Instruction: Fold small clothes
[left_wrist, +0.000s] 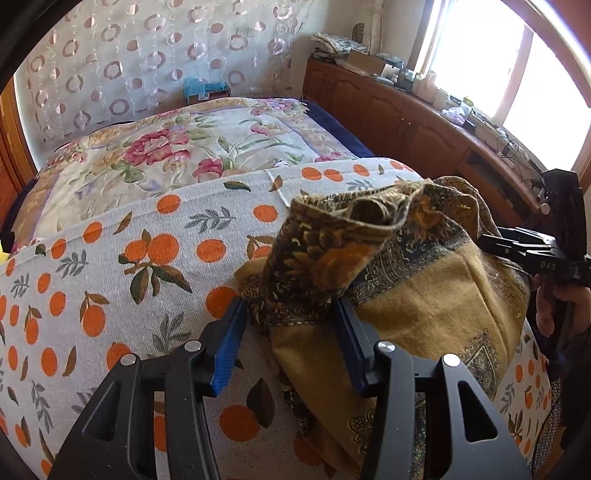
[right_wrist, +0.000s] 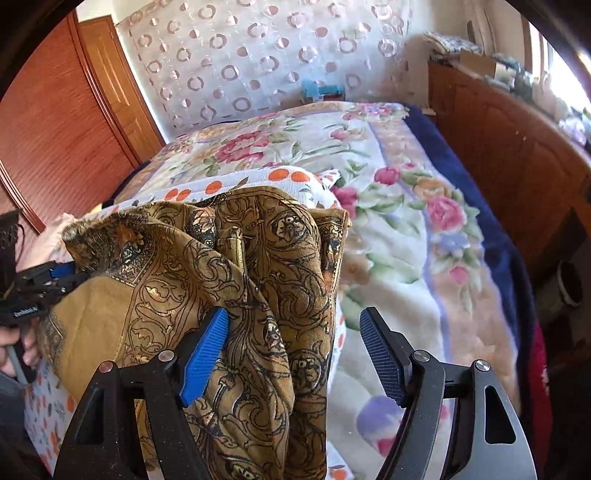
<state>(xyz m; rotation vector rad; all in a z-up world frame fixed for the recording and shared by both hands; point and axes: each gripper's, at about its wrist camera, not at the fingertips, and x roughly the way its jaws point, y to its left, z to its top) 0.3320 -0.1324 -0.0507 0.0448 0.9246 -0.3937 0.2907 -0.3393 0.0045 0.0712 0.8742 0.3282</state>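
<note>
A mustard-brown cloth with dark ornamental borders lies bunched on a white sheet printed with oranges. A thick fold of it stands up between the blue pads of my left gripper, which press on it from both sides. My right gripper is open. The cloth hangs against its left pad, while the right pad is free over the blanket. In the left wrist view, the right gripper shows at the cloth's far right edge. The left gripper sits at the cloth's left in the right wrist view.
Under the sheet is a bed with a floral blanket and a dark blue edge. A wooden cabinet with clutter on top runs along the right, below a bright window. A ring-patterned curtain hangs behind, and a wooden door is at the left.
</note>
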